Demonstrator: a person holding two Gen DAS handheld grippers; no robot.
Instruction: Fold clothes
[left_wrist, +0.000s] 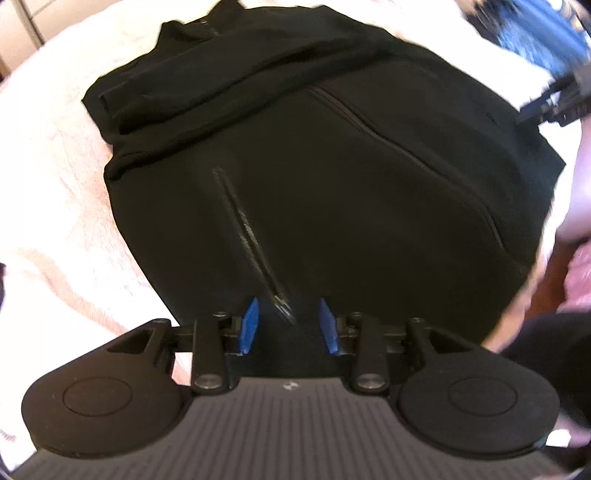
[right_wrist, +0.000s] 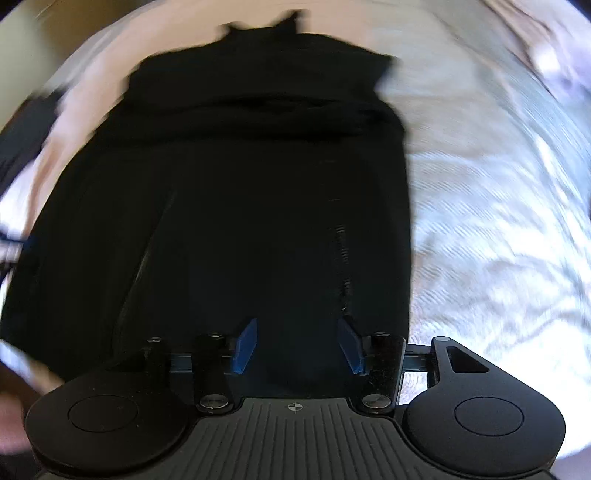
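A black zip jacket (left_wrist: 314, 166) lies flat on a pale fluffy blanket (left_wrist: 55, 184), sleeves folded across the chest, collar at the far end. My left gripper (left_wrist: 290, 325) is open over the jacket's near hem, blue pads on either side of a pocket zipper (left_wrist: 251, 240). In the right wrist view, the same jacket (right_wrist: 240, 203) fills the middle, blurred. My right gripper (right_wrist: 297, 345) is open over the near hem, close to the jacket's right edge, with a zipper (right_wrist: 343, 258) just ahead of its right pad. Neither gripper holds cloth.
The blanket (right_wrist: 498, 221) spreads out to the right of the jacket. The other gripper (left_wrist: 554, 99) shows blurred at the far right of the left wrist view. A pink cloth (left_wrist: 580, 280) and wooden floor lie off the bed's right edge.
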